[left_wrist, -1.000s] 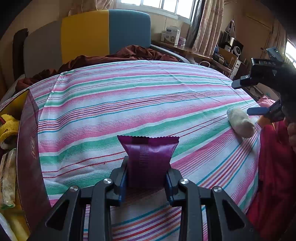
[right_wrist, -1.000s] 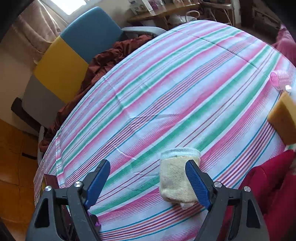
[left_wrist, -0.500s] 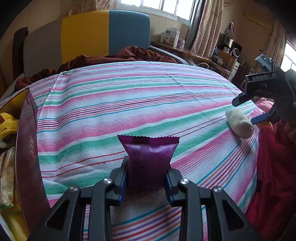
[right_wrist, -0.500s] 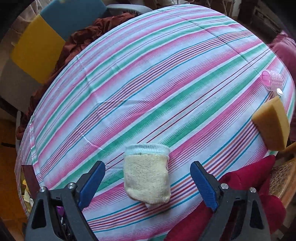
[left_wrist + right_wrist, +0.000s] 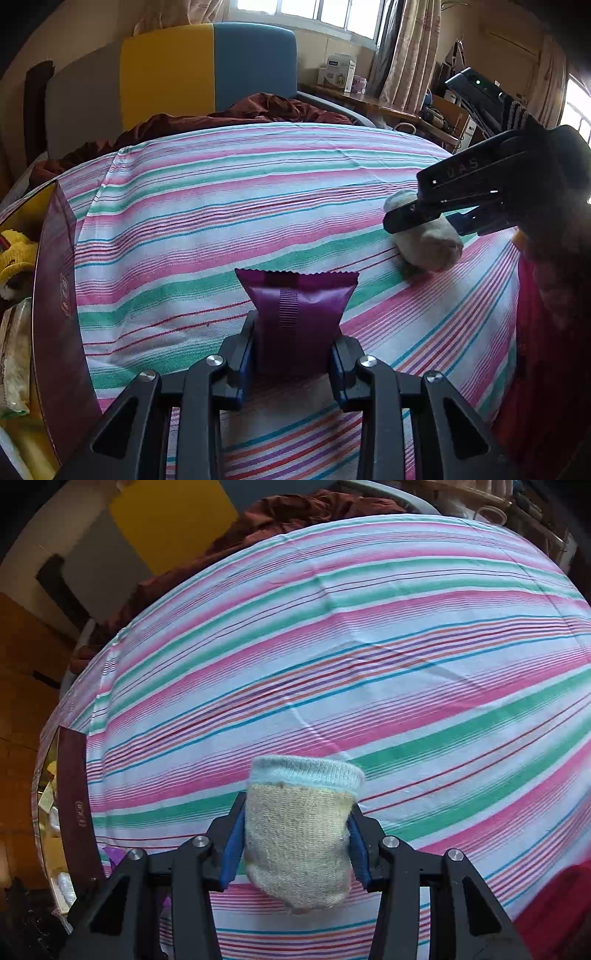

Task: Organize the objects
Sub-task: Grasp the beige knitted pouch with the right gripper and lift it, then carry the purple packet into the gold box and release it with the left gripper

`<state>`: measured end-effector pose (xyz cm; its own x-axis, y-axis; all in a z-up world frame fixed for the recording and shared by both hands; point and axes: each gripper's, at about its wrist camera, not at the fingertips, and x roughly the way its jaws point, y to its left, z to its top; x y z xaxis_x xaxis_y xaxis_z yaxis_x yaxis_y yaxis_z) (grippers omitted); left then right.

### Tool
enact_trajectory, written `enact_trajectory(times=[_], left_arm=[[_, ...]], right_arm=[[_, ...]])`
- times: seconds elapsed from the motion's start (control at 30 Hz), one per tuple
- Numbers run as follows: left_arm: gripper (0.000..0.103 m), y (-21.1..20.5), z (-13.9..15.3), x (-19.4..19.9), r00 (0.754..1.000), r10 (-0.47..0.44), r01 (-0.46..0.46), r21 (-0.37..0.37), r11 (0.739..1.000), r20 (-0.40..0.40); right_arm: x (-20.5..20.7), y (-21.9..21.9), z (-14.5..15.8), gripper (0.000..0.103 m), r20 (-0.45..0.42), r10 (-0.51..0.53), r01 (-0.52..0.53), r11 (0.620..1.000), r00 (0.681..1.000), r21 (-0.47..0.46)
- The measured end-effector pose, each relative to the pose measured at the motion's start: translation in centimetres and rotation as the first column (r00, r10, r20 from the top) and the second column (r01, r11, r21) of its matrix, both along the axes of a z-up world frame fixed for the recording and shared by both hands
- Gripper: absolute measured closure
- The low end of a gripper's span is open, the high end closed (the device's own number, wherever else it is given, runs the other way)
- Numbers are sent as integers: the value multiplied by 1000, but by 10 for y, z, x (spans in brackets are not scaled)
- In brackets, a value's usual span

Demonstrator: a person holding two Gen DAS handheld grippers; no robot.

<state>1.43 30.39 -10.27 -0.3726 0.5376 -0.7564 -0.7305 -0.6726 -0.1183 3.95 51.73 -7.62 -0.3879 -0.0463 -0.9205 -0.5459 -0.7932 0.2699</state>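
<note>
My left gripper (image 5: pixel 291 354) is shut on a purple snack packet (image 5: pixel 297 314), held upright just above the striped tablecloth (image 5: pixel 221 206). My right gripper (image 5: pixel 295 834) is shut on a rolled cream sock with a pale blue cuff (image 5: pixel 301 830). In the left wrist view the same sock (image 5: pixel 428 240) shows at the right, with the right gripper's black body (image 5: pixel 480 188) over it. A maroon box (image 5: pixel 55 295) stands at the table's left edge and holds a yellow plush item (image 5: pixel 14 254) and wrapped items.
The maroon box also shows in the right wrist view (image 5: pixel 75 812) at the left. A red cloth (image 5: pixel 535 350) lies at the table's right edge. A yellow, blue and grey chair (image 5: pixel 207 70) with a dark red blanket (image 5: pixel 258 110) stands behind the table.
My right gripper has come down over the sock and closed on it; it was open a second ago. The left gripper keeps its hold on the purple packet and has barely moved.
</note>
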Motion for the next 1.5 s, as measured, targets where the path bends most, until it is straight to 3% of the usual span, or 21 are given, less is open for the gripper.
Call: enact_trajectory(times=[0.1, 0.4, 0.87, 1.0, 1.3, 1.5], left_arm=[[70, 1, 0, 1, 1000, 2, -2, -8, 1000, -13], [70, 2, 0, 5, 1000, 5, -5, -18, 1000, -30], [71, 1, 8, 8, 998, 29, -32, -65, 997, -50], [71, -9, 26, 12, 997, 51, -54, -51, 997, -63], [71, -48, 79, 11, 989, 114, -109, 56, 992, -95], [71, -85, 91, 0, 980, 188, -181, 91, 979, -71]], right_arm=[[-3, -8, 1, 54, 12, 47, -48, 996, 999, 69], [-8, -10, 0, 53, 34, 97, -100, 987, 995, 123], [-20, -12, -4, 53, 34, 107, -110, 986, 994, 125], [-19, -14, -4, 53, 43, 122, -127, 981, 992, 149], [-14, -18, -2, 53, 66, 156, -166, 965, 986, 202], [-17, -24, -3, 53, 89, 192, -208, 945, 977, 252]])
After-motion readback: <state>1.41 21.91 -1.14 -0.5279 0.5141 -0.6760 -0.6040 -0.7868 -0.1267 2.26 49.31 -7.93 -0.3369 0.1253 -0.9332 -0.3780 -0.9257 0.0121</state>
